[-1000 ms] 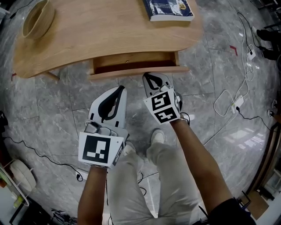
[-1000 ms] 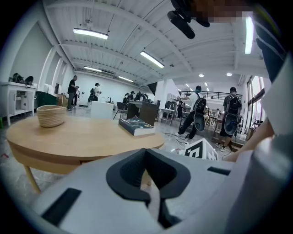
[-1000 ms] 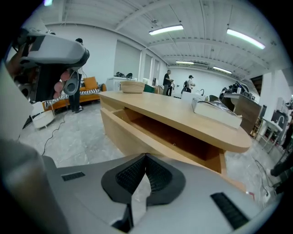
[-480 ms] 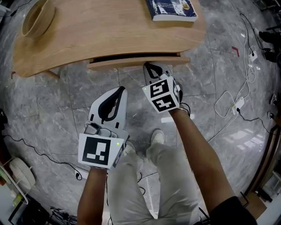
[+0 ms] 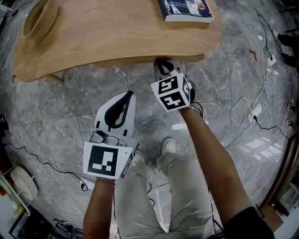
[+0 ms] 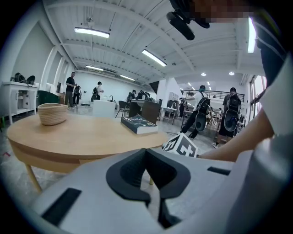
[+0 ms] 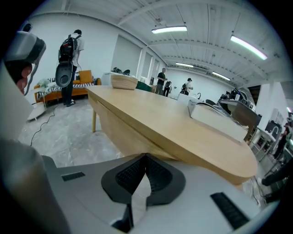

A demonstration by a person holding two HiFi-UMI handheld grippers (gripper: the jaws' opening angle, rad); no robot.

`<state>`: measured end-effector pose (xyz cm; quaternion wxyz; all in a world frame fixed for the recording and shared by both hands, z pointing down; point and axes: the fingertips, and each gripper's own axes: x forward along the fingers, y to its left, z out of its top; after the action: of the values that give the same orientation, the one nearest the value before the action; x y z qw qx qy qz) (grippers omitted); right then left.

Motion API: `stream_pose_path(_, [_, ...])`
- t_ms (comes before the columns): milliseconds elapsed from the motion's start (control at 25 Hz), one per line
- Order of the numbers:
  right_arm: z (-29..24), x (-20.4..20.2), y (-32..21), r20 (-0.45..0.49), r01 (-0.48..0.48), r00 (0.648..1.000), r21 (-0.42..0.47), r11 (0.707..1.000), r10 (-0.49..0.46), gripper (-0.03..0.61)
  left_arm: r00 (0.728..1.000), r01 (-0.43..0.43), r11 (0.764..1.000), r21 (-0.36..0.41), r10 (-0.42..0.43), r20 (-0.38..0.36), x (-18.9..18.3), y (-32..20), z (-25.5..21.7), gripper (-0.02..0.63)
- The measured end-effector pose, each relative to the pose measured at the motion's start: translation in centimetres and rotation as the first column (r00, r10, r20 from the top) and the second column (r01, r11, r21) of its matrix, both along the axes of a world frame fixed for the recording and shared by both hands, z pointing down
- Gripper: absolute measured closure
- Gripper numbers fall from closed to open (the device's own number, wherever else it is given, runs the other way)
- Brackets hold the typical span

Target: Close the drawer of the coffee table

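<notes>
Grey marble floor [image 5: 60, 112] with cables [image 5: 247, 109] trailing about, and on it a rounded wooden bench [image 5: 117, 32] carrying a woven bowl [image 5: 39, 18] at its left end and a book [image 5: 187, 10] at its right. The drawer [image 5: 194, 58] sits pushed in under the bench's near edge. So the right tongs [image 5: 162, 63] are pinched together with nothing in them, nose right up against the drawer front, while the left tongs [image 5: 126, 95] hang over the floor, well short of the bench, tips closed up and empty too
</notes>
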<state>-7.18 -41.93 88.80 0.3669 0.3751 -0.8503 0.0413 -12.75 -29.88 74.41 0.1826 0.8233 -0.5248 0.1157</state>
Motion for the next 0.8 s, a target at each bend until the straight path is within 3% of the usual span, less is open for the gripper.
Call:
stream_pose_path(560, [0.4,0.1,-1.1,0.010,-0.034,0.999,0.018,0.999,0.034,0.558,1.000,0.019,1.000,0.001,-0.019,0.002,-0.7,-0.2,0.4,0.615])
stream_pose_path(800, [0.2,-0.3,0.3,-0.005,0.018,1.000,0.021,1.000,-0.018,0.558,1.000,0.017,1.000,-0.003,-0.017,-0.002,-0.6,0.1,0.2,0.615])
